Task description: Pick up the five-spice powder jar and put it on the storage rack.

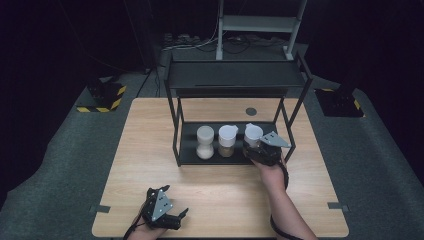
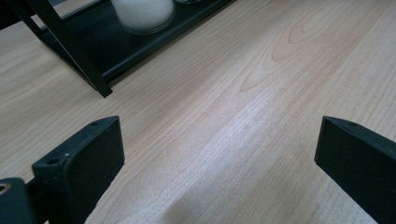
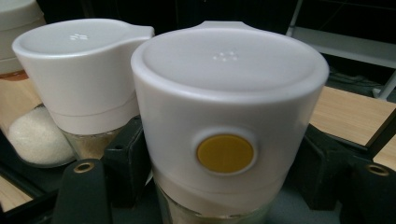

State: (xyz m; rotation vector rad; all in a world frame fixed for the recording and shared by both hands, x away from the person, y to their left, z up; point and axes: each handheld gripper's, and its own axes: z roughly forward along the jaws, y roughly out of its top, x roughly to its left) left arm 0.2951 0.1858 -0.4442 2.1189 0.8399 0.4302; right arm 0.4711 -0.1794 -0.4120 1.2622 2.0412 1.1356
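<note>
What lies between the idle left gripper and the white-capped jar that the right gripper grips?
Bare light wooden tabletop, then the black rack's front edge, in the high view; left gripper, right gripper, white-capped jar.

We hold our left gripper (image 1: 161, 206) low and near us with its fingers (image 2: 81, 161) spread wide, while our right gripper (image 1: 263, 148) reaches forward on an outstretched forearm, fingers clamped.

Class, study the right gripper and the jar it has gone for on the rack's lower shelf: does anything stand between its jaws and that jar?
Nothing visible does. The right gripper already has its jaws on either side of the yellow-button jar, closed on it. The neighbouring white-lidded jar stands beside it on the shelf, not in between.
</note>
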